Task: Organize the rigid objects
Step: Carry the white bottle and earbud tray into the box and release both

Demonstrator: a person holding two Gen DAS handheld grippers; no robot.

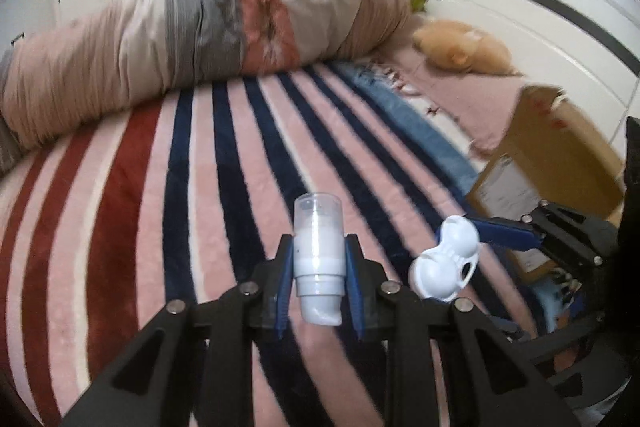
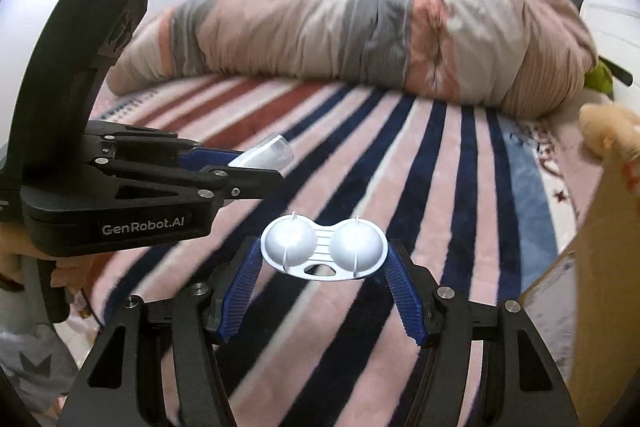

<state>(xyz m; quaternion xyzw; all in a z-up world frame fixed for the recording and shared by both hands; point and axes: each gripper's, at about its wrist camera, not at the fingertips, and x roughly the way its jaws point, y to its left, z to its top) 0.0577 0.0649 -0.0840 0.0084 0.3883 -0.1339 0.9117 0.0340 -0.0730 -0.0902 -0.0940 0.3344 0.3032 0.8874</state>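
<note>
Left wrist view. The left tool (image 1: 319, 267) is seen closed on a small white pump bottle (image 1: 319, 259), which is gripped at its mid-body between the two blue-padded fingers (image 1: 282, 291); its clear cap points away from the camera and its narrower end toward it. The bottle is held above a bed covered by a striped blanket (image 1: 200, 187) in pink, navy and dark red. To the right, the right tool (image 1: 476, 247) is visible from the side, with a white double-dome plastic piece (image 1: 446, 265) clamped at its tip. A rolled quilt (image 1: 192, 39) lies across the far end of the bed, a plush toy (image 1: 464, 47) rests near the white headboard (image 1: 540, 7), and a cardboard box (image 1: 556, 155) stands at the right edge of the bed.

Right wrist view. The right tool (image 2: 324, 259) is shown set fairly wide, its ribbed blue fingers (image 2: 404, 291) pressed against the two ends of the double-dome piece (image 2: 324, 247), which is held level above the striped blanket (image 2: 400, 187). At left, the left tool (image 2: 264, 167) is seen in profile, with the bottle's clear cap (image 2: 272, 153) projecting past its fingers. The quilt (image 2: 360, 39) spans the background, and the box (image 2: 600, 247) occupies the right margin.
</note>
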